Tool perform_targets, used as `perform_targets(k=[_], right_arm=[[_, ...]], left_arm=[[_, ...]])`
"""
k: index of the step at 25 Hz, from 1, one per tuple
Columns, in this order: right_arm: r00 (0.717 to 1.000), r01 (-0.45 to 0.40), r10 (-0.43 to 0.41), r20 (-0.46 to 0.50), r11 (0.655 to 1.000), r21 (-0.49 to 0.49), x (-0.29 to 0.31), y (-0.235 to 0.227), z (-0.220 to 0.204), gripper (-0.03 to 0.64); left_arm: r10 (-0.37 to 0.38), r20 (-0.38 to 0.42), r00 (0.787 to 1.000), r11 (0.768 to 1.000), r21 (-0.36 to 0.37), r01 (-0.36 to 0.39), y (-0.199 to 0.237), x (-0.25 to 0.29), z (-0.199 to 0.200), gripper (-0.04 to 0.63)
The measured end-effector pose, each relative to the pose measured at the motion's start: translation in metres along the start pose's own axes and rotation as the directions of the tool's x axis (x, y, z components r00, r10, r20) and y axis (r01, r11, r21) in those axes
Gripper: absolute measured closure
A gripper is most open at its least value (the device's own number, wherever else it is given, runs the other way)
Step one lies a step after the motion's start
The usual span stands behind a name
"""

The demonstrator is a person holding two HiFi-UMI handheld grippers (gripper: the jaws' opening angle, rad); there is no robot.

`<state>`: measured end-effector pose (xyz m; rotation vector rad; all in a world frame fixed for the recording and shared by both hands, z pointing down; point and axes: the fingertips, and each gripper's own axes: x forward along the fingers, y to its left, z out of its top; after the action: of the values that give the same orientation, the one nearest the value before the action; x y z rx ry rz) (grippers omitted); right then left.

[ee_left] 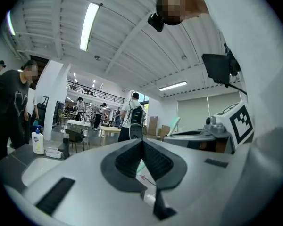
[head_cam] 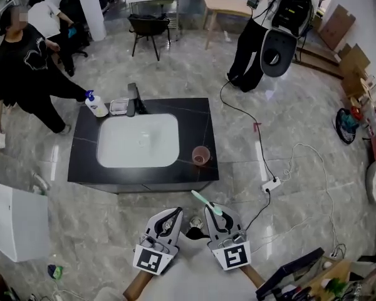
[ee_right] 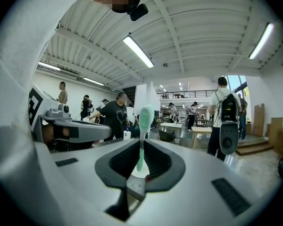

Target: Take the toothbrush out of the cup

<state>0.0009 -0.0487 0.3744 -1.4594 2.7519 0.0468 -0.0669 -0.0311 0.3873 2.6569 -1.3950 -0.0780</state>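
Note:
My right gripper (head_cam: 213, 211) is shut on a mint-green toothbrush (head_cam: 204, 200), holding it by the handle below the counter's front edge. In the right gripper view the toothbrush (ee_right: 142, 133) stands upright between the pads, head up. The pink cup (head_cam: 201, 156) sits on the black counter (head_cam: 194, 115) at the front right corner, to the right of the white sink (head_cam: 138, 140), apart from the brush. My left gripper (head_cam: 175, 212) is beside the right one, shut with nothing in it; its pads (ee_left: 132, 157) meet in the left gripper view.
A soap bottle (head_cam: 96, 105), a small dish (head_cam: 119, 107) and a dark faucet (head_cam: 133, 99) stand at the counter's back left. A cable and power strip (head_cam: 271, 184) lie on the floor to the right. A white box (head_cam: 12, 221) stands at left. People stand beyond the counter.

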Motion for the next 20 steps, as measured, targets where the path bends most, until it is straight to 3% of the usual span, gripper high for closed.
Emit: perform_targets(k=[20], right_arm=[[0.999,0.048,-0.048,0.010,0.999,0.003,0.004,-0.010,0.004,0.583]], left_arm=[[-0.031,0.003,1.000,0.999,0.019,0.031,-0.002,0.012,0.006,0.600]])
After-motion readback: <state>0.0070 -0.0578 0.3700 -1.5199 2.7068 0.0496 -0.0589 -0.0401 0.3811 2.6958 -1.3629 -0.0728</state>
